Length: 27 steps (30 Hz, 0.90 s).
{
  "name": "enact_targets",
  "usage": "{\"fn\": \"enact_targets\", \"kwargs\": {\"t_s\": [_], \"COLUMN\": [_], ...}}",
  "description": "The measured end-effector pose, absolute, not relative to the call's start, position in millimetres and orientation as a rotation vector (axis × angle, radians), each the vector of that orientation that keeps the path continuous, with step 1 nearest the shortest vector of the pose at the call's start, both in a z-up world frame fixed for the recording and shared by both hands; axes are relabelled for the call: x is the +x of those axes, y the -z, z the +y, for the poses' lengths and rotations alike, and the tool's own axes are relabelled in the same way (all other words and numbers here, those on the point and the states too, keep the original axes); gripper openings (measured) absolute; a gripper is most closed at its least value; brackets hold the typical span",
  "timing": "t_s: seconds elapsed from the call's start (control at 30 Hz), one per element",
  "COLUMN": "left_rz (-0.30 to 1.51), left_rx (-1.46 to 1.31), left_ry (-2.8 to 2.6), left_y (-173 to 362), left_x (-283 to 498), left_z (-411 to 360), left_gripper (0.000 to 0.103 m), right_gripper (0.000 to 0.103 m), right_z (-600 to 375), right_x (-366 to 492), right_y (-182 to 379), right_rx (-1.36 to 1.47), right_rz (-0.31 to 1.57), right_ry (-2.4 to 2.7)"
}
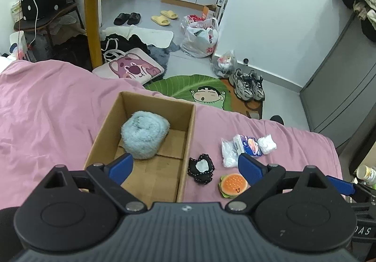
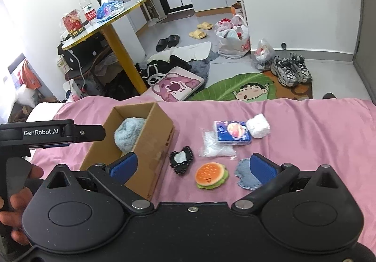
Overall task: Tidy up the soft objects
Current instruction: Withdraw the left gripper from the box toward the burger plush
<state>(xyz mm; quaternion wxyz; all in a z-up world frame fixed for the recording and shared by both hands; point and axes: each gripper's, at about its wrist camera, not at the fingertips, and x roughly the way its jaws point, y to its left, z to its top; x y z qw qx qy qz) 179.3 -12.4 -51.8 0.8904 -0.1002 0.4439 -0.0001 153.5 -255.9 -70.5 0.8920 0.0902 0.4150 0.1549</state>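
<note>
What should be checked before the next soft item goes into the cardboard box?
1. Left gripper jaws open, empty: ok.
2. Right gripper jaws open, empty: ok.
3. Cardboard box open-topped, room beside the fluffy blue item: ok.
4. Burger plush apart from its neighbours, reachable: ok.
5. Denim patch partly hidden behind the right jaw: cannot tell.
6. Tissue pack lies over the clear bag: not ok.

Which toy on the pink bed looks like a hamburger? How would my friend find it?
Find the pink blanket, then the cardboard box on it. Right of the box lies a row of small soft things; the hamburger toy is the nearest, between a black heart patch and a denim patch. Only it has an orange bun with green edging.
</note>
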Motion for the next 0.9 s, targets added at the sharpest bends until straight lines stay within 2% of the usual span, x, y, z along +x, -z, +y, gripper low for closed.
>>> {"fn": "enact_targets", "kwargs": {"t_s": [0.9], "left_rz": [1.01], "left_rx": [-0.072], "left_ry": [-0.018], "left_y": [78.6], "left_x": [182.4], "left_z": [-88.7], "left_gripper": [0.095], "right_gripper": [0.103], "right_z": [-316.0], "right_x": [160.6], "right_y": [101.5], "right_rx": [0.205], "right_rz": [0.952], "right_ry": [-0.285]}}
